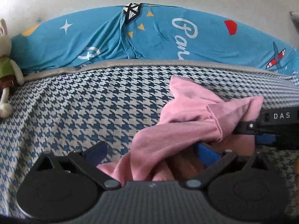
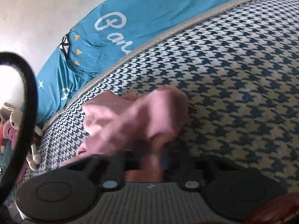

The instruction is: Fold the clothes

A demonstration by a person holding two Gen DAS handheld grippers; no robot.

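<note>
Left gripper (image 1: 153, 155): fingers spread apart, pink garment (image 1: 186, 128) draped between them.
Right gripper (image 2: 147, 160): pinching the garment (blurred).
Garment: bunched on the houndstooth bed (image 1: 93, 102), near its grey edge.

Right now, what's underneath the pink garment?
The houndstooth cover shows all around the pink garment. Part of the left claw sits beneath its drape. What lies directly below its middle is covered.

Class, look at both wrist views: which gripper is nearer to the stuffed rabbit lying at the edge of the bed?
Left. The left gripper sits on the rabbit's side of the pink garment. The right gripper grips the garment on the side away from the rabbit.
</note>
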